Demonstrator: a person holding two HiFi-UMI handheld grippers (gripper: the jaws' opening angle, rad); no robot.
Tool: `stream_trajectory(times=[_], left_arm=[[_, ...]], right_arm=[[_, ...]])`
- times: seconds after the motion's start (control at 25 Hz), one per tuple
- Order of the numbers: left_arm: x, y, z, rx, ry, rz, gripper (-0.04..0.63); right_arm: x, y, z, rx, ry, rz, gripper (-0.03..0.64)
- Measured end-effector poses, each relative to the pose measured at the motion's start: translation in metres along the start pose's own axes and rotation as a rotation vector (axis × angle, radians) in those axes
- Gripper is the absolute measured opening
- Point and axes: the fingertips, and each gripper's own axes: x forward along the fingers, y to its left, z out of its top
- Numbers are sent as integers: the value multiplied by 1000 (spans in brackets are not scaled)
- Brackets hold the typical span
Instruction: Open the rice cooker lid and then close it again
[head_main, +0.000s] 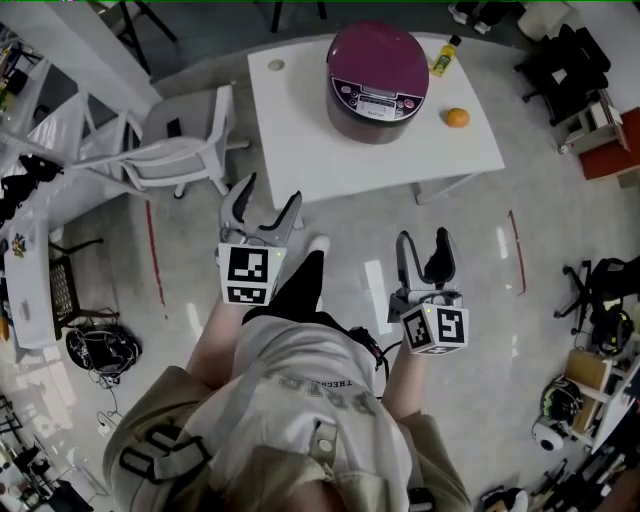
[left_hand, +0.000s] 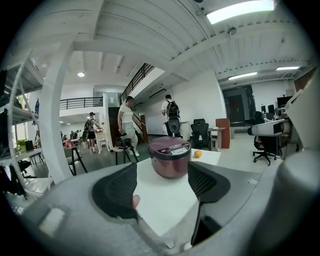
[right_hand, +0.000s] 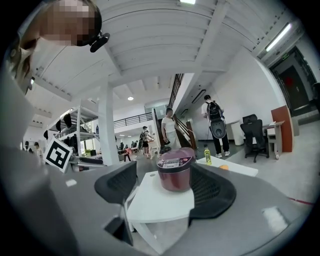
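head view — rice cooker (head_main: 378, 82) well beyond left gripper (head_main: 270, 195), right gripper (head_main: 423, 240).

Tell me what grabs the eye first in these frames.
The round maroon rice cooker, lid down, sits on the white rectangular table, with a small orange fruit and a yellow bottle beside it. Nearer the person, the left gripper and right gripper hang short of the table, jaws apart and empty.

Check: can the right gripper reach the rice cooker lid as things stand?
Probably not yet: the right gripper, open and empty, hangs short of the table. But nothing stands between it and the closed rice cooker lid; a step closer should do.
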Motion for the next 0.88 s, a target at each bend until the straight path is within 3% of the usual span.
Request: stream_trajectory(times=[0.88], left_arm=[[159, 33, 36, 2, -3, -73, 327]], right_arm=[[145, -53, 20, -18, 28, 0, 307]])
